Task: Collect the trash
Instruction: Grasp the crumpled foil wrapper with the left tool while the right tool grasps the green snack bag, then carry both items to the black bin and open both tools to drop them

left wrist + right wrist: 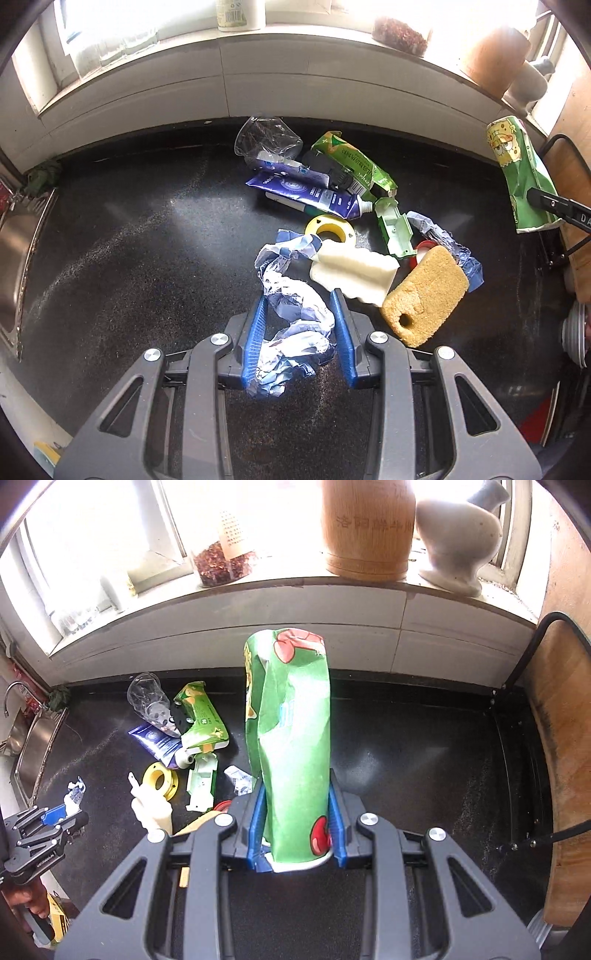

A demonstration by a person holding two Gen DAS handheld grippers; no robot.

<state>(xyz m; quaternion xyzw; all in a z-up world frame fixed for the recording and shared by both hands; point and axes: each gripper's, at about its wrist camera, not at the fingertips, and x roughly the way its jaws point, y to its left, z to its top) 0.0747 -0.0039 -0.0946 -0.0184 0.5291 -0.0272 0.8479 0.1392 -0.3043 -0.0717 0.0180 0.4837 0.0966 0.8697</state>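
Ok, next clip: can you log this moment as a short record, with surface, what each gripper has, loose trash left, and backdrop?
surface: dark countertop, sink at its left end
left gripper: shut on crumpled blue-and-white wrapper
right gripper: shut on green paper cup, crushed, pointing away from the camera
loose trash: clear plastic cup, green carton, blue tube, yellow ring, white foam piece, tan sponge
backdrop: windowsill with wooden jar and white vase
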